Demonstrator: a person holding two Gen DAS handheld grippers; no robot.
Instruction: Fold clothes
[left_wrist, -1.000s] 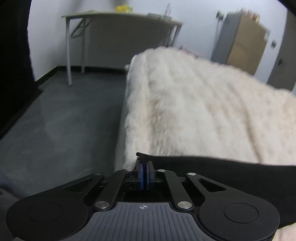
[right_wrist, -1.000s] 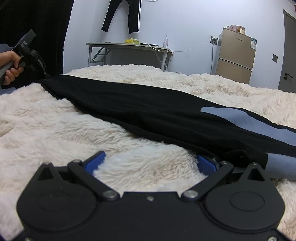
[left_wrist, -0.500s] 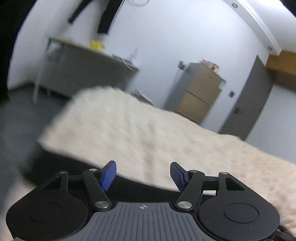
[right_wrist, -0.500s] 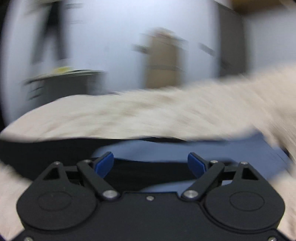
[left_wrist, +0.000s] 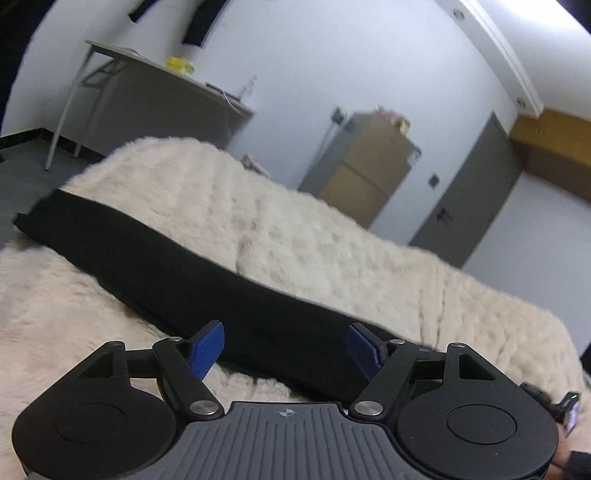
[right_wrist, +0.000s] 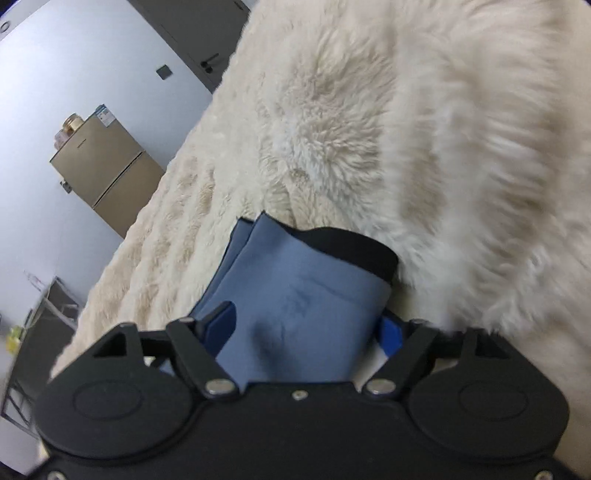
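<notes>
A long black garment (left_wrist: 184, 273) lies in a folded strip across the cream fluffy blanket (left_wrist: 295, 221). In the left wrist view my left gripper (left_wrist: 285, 349) hovers just over the strip. Its jaws are opening and its blue pads (left_wrist: 207, 349) touch nothing. In the right wrist view the garment's blue end (right_wrist: 306, 280), edged with a black band (right_wrist: 354, 247), lies between the fingers of my right gripper (right_wrist: 306, 332). That gripper's jaws are closing around the blue cloth and do not pinch it. The view is rolled far over.
The blanket (right_wrist: 369, 129) covers the whole bed. A grey table (left_wrist: 147, 74) stands by the far wall, with a brown fridge (left_wrist: 365, 166) and a grey door (left_wrist: 469, 192) to its right. Dark floor (left_wrist: 22, 166) lies left of the bed. The other hand's device (left_wrist: 565, 410) shows at the lower right.
My left gripper has let go of the black garment's edge, opened and swung right over the bed. My right gripper has moved to the blue end, rolled, and its jaws have narrowed.
</notes>
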